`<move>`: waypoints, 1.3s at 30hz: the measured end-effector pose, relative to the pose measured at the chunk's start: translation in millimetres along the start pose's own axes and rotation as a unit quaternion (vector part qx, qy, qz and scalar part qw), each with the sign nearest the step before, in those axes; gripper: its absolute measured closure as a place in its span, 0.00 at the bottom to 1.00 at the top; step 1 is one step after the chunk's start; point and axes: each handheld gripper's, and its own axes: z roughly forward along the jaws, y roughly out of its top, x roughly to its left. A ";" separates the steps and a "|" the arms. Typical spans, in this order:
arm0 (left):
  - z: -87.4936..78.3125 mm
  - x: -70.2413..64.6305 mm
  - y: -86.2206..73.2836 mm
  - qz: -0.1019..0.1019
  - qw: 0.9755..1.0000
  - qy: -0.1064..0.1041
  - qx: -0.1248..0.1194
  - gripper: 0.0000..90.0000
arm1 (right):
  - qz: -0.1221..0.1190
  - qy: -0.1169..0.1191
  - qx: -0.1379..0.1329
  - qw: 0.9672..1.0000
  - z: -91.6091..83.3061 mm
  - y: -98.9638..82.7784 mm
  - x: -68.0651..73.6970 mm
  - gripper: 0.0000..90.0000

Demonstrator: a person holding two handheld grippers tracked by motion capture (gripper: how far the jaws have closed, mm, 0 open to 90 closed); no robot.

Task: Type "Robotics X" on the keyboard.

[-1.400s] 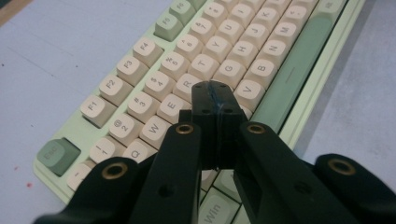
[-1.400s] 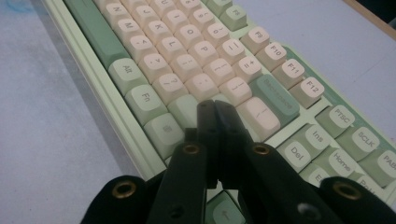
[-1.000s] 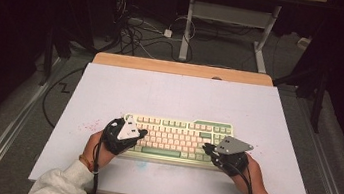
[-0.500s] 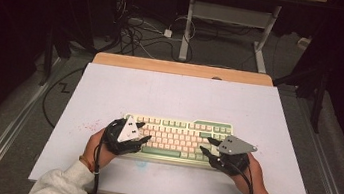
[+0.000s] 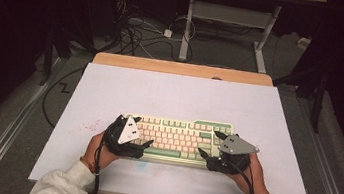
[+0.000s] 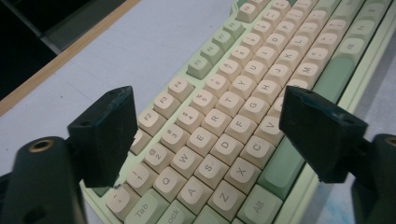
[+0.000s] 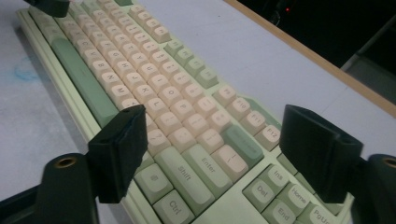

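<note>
A pale green keyboard (image 5: 177,139) with cream keys lies flat on the white tabletop (image 5: 170,94), and a gripper stands at each of its short ends. The left gripper (image 5: 141,134) sits at the keyboard's left end, held in the person's left hand (image 5: 98,149); its fingers (image 6: 105,135) have just been opening and now stand released and wide apart, with the left block of keys lying between them but pressed by neither pad. In the left gripper view the Q, W, A, S and Z keys lie in the gap between the two black fingers, the far finger hanging over the green edge near the space bar and the near finger over the number row. The right gripper (image 5: 208,144) stands at the keyboard's right end in the person's right hand (image 5: 256,176); its fingers (image 7: 122,149) have likewise just been opening and are released, spread about the end of the keyboard without gripping it. In the right gripper view the Enter, Shift and Ctrl keys lie between those fingers, with the Del, End and Home keys just inside the farther finger. Both grippers point inward toward each other along the keyboard's length, and the keyboard rests wholly on the tabletop between them.
</note>
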 end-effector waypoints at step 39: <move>-32.3 -11.2 -1.9 0.033 0.998 0.039 -0.031 0.16 | -0.018 -0.038 -0.030 0.999 -26.2 7.5 4.7 0.18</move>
